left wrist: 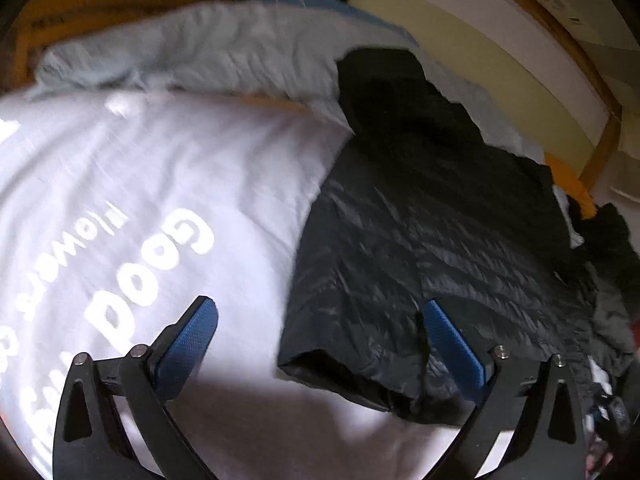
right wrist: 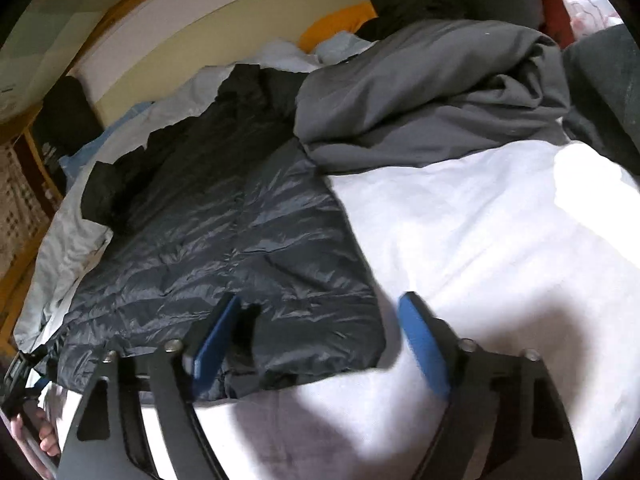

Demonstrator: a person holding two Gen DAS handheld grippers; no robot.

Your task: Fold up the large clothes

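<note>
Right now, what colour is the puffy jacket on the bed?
Black, with a shiny quilted surface; the jacket shows best in the right wrist view.

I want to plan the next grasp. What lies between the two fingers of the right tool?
In the right wrist view, the near corner of the black jacket lies between the open fingers of the right tool, with white bedding beside it.

My left gripper [left wrist: 320, 316] has its jaws spread wide, gripping nothing. My right gripper [right wrist: 320, 312] is just as wide apart and empty, both angled downward.
</note>
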